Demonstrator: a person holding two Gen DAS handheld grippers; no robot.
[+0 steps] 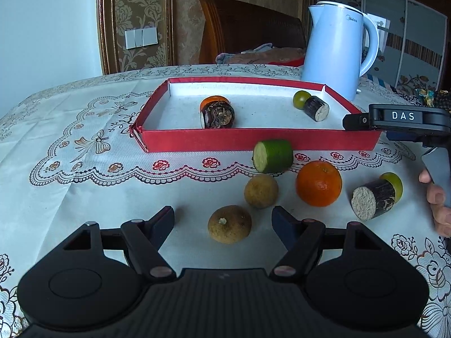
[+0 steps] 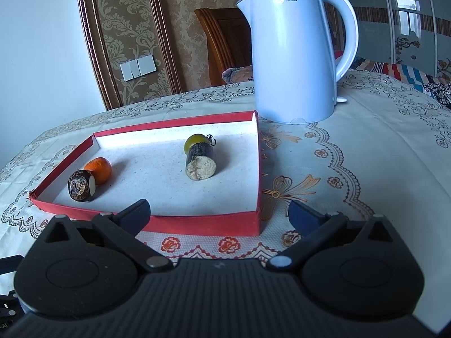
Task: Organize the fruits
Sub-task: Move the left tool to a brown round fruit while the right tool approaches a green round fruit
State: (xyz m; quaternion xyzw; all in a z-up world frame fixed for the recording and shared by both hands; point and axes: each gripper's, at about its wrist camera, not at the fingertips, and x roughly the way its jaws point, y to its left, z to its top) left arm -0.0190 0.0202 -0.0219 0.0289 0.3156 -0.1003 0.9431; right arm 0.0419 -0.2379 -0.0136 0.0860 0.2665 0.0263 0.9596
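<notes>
Hovering low over the worktop (image 1: pixel 84 191), left gripper (image 1: pixel 222 222) has its fingers (image 1: pixel 163 222) spread wide, holding nothing; a brown round fruit (image 1: pixel 229 224) sits between the tips, touching neither.

Landmark: red tray (image 1: pixel 253 139).
- Inside the tray, left part: dark cut piece (image 1: pixel 218 114) with a small orange (image 1: pixel 211 100) right behind it, touching.
- Inside the tray, right part: dark cane segment (image 1: pixel 317 108) lying on its side, touching a green round fruit (image 1: pixel 301 99).
- Just in front of the tray's near wall: green cut cylinder (image 1: pixel 272 156), on its side.
- Further in front of the tray: second brown fruit (image 1: pixel 261 191), large orange (image 1: pixel 318 183), then another cane segment (image 1: pixel 372 199) with a green fruit (image 1: pixel 393 184) behind it.
- Behind the tray's right corner: white kettle (image 1: pixel 335 50), upright.

Right gripper (image 2: pixel 220 215) is in front of the tray's near right corner, fingers (image 2: pixel 135 214) fully apart, empty. In the left wrist view its body (image 1: pixel 400 121) shows beside the tray's right end, with the person's hand (image 1: pixel 437 202) on the grip.
</notes>
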